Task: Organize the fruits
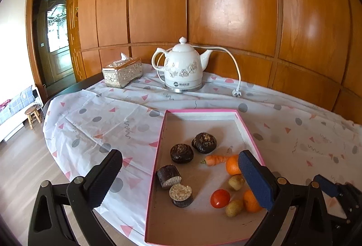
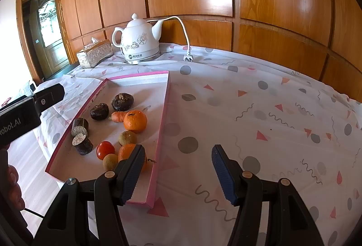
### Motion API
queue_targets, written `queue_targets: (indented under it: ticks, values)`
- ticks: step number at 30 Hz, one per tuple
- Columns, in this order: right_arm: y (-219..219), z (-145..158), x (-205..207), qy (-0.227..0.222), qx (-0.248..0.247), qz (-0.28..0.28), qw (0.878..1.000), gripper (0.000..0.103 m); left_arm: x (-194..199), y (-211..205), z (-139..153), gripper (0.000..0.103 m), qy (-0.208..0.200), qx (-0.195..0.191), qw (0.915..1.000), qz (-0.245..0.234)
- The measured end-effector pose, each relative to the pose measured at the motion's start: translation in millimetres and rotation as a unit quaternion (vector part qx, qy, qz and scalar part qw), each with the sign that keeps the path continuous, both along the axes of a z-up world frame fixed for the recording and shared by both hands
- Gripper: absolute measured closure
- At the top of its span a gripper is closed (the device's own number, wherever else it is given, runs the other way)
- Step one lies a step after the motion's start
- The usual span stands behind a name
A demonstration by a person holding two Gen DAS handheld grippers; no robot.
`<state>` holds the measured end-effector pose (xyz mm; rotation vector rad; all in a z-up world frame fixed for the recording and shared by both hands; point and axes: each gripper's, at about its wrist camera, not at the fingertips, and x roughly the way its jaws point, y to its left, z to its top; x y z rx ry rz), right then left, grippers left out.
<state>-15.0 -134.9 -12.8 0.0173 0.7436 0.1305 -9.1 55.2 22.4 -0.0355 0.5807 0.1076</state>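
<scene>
I hold my left tool (image 1: 181, 178) wide and empty over the near left part of the tray (image 1: 158, 155); my right tool (image 2: 178, 174) is also wide and empty, straddling the tray's near right rim above the table (image 2: 248, 110).

All the produce lies inside the tray, in 2 loose groups. On the left are 2 dark round bulbs (image 1: 181, 153) and 2 cut dark cane pieces (image 1: 168, 177). On the right sit a carrot (image 1: 215, 159), 2 oranges (image 2: 135, 121), a tomato (image 1: 220, 198) and 2 small brown fruits (image 2: 127, 138).

I judge that with darks left and brights right, this fits either a finished sorting or a tray waiting to be emptied; I cannot tell which. With both tools spread, I am ready to take a piece from either side.
</scene>
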Motion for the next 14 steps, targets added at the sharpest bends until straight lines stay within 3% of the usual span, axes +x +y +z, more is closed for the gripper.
queue_targets:
  ticks: [14]
  values:
    - [-5.8, 2.4, -0.3, -0.006, -0.001, -0.007, 1.0, 0.041, 0.6, 0.5, -2.2, 0.0, 0.005, -0.022, 0.9996, -0.017]
